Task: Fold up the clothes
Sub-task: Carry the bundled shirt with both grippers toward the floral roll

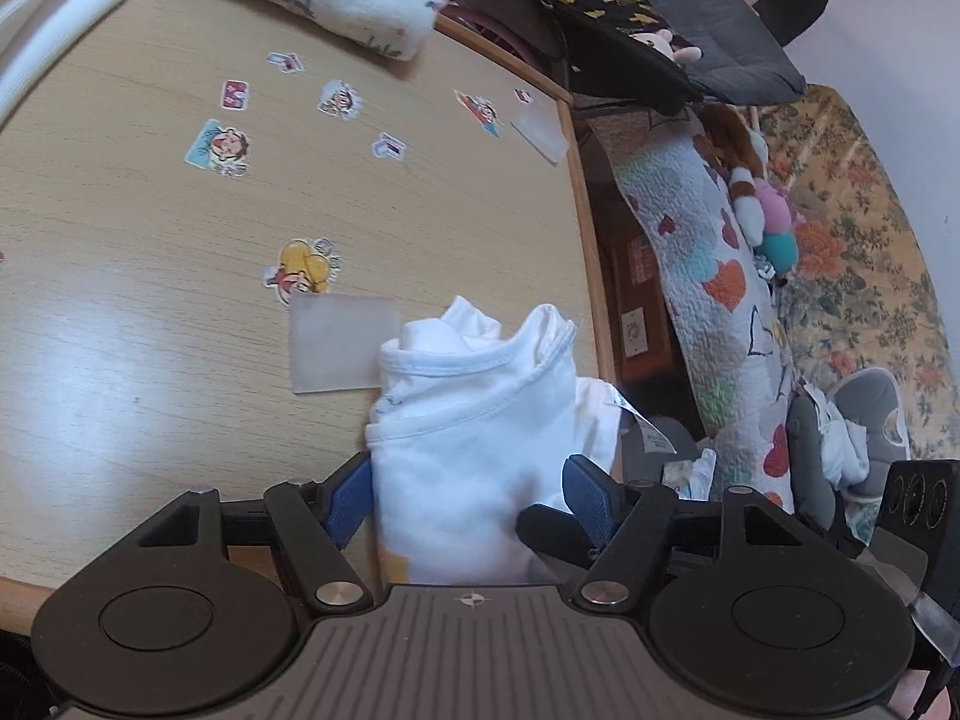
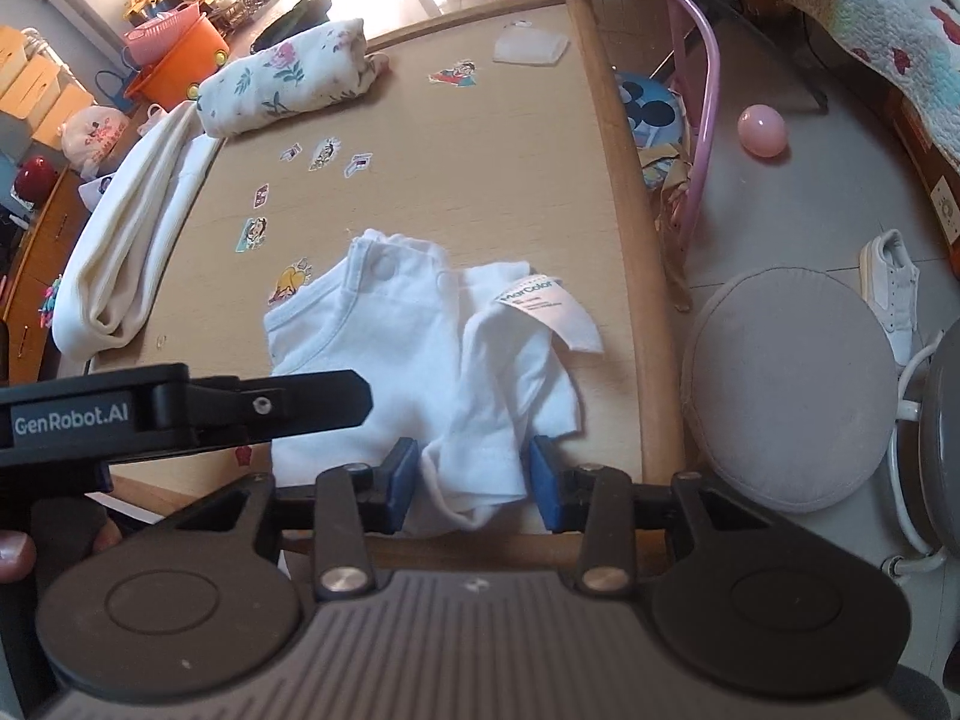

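Near the front right corner of the table (image 2: pixel 606 138), a small white garment (image 2: pixel 420 336) is laid, partly folded, its label (image 2: pixel 549 312) turned up.

Left gripper (image 1: pixel 468 492): fingers apart, the cloth bunched between them; whether the pads press on it cannot be told. Right gripper (image 2: pixel 474 474): fingers apart around the near hem, which lies slack between the pads, not pinched.

Risk: the garment sits close to the table edge, and a drag toward that side is judged likely to pull it over. A fold made on the bunched cloth could be set crooked.

Surface: pale wood grain, scattered with cartoon stickers (image 1: pixel 219 147). A floral bundle (image 2: pixel 288 81) and cream cloth (image 2: pixel 126 240) are kept at the far side.

Room: a round grey stool (image 2: pixel 786 396), a pink ball (image 2: pixel 762 129) on a tiled floor, and a patterned quilt (image 1: pixel 708 276) are noted.
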The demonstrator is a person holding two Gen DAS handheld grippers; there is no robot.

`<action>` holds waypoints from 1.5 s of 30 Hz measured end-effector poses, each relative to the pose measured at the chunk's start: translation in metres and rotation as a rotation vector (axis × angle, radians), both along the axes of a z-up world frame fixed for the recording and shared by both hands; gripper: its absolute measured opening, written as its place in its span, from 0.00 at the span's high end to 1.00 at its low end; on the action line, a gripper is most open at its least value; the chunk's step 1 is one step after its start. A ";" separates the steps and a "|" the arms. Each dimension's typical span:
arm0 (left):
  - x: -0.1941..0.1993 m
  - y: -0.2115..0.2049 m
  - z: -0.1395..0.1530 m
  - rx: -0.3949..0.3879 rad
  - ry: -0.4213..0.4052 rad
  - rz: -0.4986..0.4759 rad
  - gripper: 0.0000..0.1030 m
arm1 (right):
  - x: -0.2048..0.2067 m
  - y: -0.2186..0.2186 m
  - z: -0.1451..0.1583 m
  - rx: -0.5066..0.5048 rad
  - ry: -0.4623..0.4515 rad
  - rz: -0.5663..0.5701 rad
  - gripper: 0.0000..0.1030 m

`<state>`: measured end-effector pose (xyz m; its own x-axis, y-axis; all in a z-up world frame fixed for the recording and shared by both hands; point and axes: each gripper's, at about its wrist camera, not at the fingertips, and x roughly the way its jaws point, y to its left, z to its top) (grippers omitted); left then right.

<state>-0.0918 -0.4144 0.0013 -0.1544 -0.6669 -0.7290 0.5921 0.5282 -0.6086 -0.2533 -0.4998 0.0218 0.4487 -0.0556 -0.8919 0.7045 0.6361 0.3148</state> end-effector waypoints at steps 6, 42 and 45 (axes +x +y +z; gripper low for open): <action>-0.011 -0.006 -0.003 0.007 -0.016 -0.004 0.44 | 0.002 0.007 -0.002 -0.006 -0.032 0.005 0.78; 0.111 -0.004 0.096 -0.097 -0.244 0.029 0.77 | 0.128 -0.021 0.077 -0.183 -0.191 0.078 0.89; 0.135 -0.006 0.078 -0.015 -0.278 0.046 0.77 | 0.152 -0.024 0.054 -0.127 -0.196 0.080 0.89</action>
<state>0.0436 -0.4203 0.0797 0.0807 -0.6800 -0.7288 0.7135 0.5500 -0.4341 -0.1016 -0.5240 0.0757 0.6198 -0.1194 -0.7757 0.5839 0.7306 0.3540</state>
